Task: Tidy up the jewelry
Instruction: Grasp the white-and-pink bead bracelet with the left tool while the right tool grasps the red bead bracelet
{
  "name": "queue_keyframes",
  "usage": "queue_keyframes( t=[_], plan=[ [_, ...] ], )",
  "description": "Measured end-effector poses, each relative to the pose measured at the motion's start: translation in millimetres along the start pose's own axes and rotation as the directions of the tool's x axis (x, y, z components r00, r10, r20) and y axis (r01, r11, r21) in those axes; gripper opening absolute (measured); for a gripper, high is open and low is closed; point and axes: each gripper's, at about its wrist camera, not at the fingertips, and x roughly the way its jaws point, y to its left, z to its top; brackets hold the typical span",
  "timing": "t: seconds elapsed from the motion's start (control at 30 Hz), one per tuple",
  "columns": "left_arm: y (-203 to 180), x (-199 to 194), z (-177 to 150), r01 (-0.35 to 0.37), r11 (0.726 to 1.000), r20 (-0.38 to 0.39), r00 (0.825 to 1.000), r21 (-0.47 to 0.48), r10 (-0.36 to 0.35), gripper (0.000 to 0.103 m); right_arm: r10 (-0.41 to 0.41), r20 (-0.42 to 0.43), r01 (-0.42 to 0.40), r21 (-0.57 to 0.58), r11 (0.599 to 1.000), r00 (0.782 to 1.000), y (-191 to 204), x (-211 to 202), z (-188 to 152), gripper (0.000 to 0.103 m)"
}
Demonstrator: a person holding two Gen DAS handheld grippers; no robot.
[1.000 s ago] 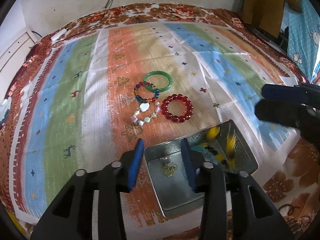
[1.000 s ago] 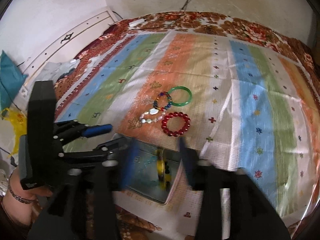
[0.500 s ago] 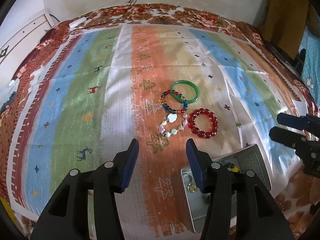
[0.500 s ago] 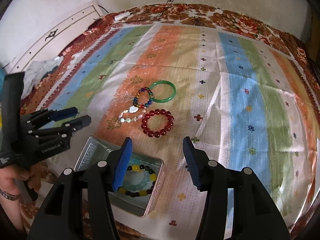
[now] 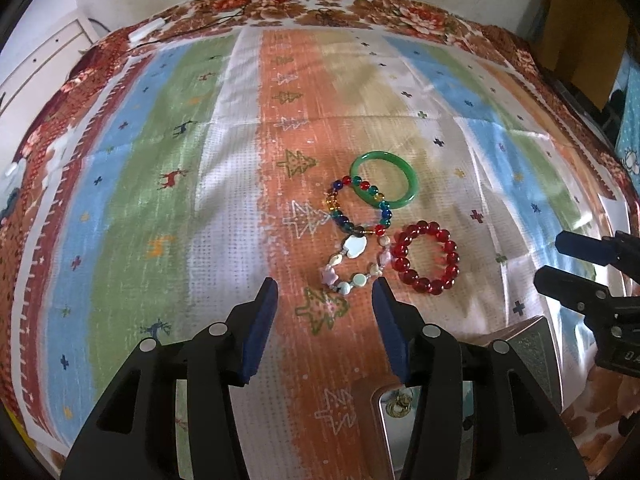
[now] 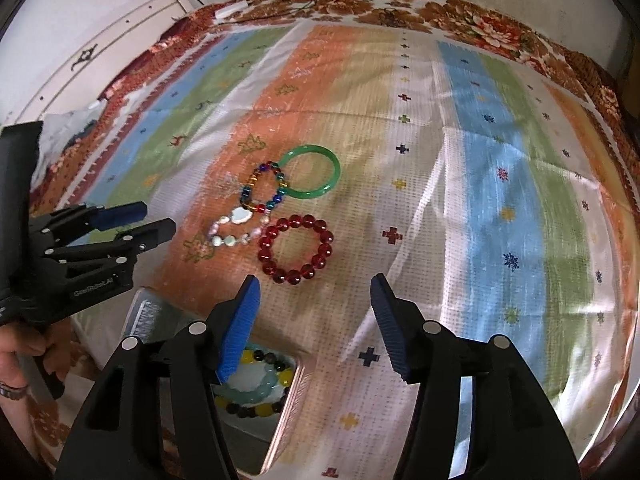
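Note:
Several bracelets lie together on the striped cloth: a green bangle (image 5: 384, 177) (image 6: 314, 177), a multicoloured bead bracelet (image 5: 358, 208) (image 6: 262, 190), a shell bracelet (image 5: 352, 266) (image 6: 236, 228) and a red bead bracelet (image 5: 425, 263) (image 6: 296, 249). A metal tin (image 6: 288, 404) (image 5: 532, 356) near the front edge holds a yellow, teal and dark bead bracelet (image 6: 256, 384) and a small gold piece (image 5: 398, 404). My left gripper (image 5: 324, 304) is open and empty, just short of the shell bracelet. My right gripper (image 6: 314, 304) is open and empty, just short of the red bracelet.
The striped cloth (image 5: 168, 184) covers a bed with a floral border (image 5: 320, 8). A wall and cables stand behind it. A white cabinet (image 6: 100, 52) stands at the left. The right gripper shows at the right of the left wrist view (image 5: 560, 260).
Both grippers have pulled back from over the tin and moved toward the bracelets on the cloth. A beaded bracelet now lies in the tin.

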Motion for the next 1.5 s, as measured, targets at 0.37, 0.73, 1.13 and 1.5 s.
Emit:
queue_keyframes(
  t=[0.37, 0.73, 1.13, 1.5],
  plan=[
    [5, 25, 15, 0.058, 0.997, -0.062, 0.996, -0.059, -0.062, 0.049, 0.005, -0.047, -0.005, 0.015, 1.000, 0.999, -7, 20, 10, 0.057],
    [4, 40, 20, 0.059, 0.998, -0.095, 0.994, -0.036, -0.062, 0.049, 0.010, -0.088, -0.008, 0.027, 1.000, 0.996, -12, 44, 20, 0.057],
    [4, 61, 26, 0.052, 0.998, -0.132, 0.990, -0.017, -0.054, 0.049, -0.012, -0.127, 0.011, -0.007, 1.000, 0.992, -10, 68, 32, 0.057],
    [-3, 75, 26, 0.028, 0.998, -0.161, 0.987, 0.049, -0.019, 0.049, -0.021, -0.180, 0.017, -0.025, 1.000, 0.983, -13, 100, 38, 0.057]
  ],
)
